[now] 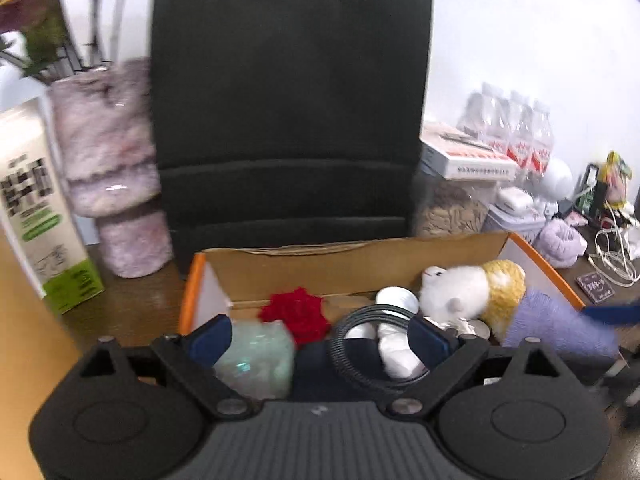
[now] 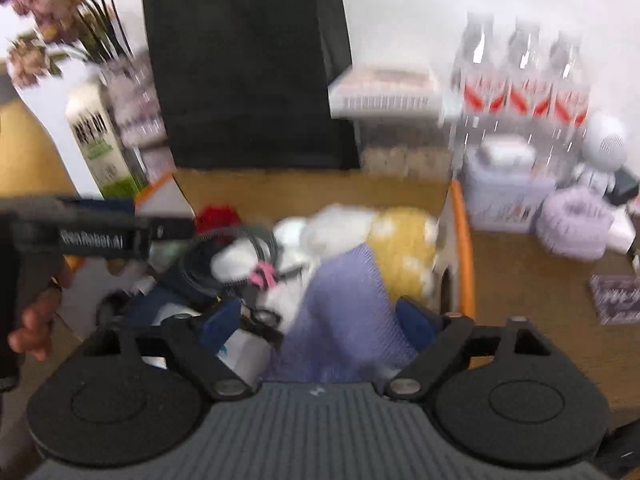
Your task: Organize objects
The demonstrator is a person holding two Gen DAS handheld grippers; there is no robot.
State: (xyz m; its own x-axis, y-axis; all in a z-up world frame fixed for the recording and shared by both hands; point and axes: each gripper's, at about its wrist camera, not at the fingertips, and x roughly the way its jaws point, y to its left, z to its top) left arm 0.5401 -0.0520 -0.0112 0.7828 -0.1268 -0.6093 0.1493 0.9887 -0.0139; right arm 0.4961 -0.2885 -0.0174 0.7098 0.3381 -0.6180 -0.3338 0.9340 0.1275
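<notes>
My left hand-held gripper [image 1: 320, 338] hung over the near end of the box [image 1: 460, 245], jaws spread wide and holding nothing. My right hand-held gripper [image 2: 320, 320] was just as wide, its fingers flanking the purple knit cone [image 2: 344, 300]; in the blur I could not tell whether they touched it.

Below the left one lay a crinkly pale-green packet [image 1: 256, 360], a coiled dark cable [image 1: 360, 344] around something white, and a fuzzy red piece [image 1: 296, 312]. Farther in, a fluffy white plush [image 1: 456, 292] with a yellow knit part lay on its side against the cone.

So the soft things sat in the cardboard, orange-edged box. That fits both packing under way and pulling things out to sort, so I'd commit to neither; either way, limp, yielding items call for a deep, slow pinch.

Beyond on the wooden counter [image 1: 132, 304] stood a black bag [image 1: 288, 120] and bottles [image 1: 516, 132].
</notes>
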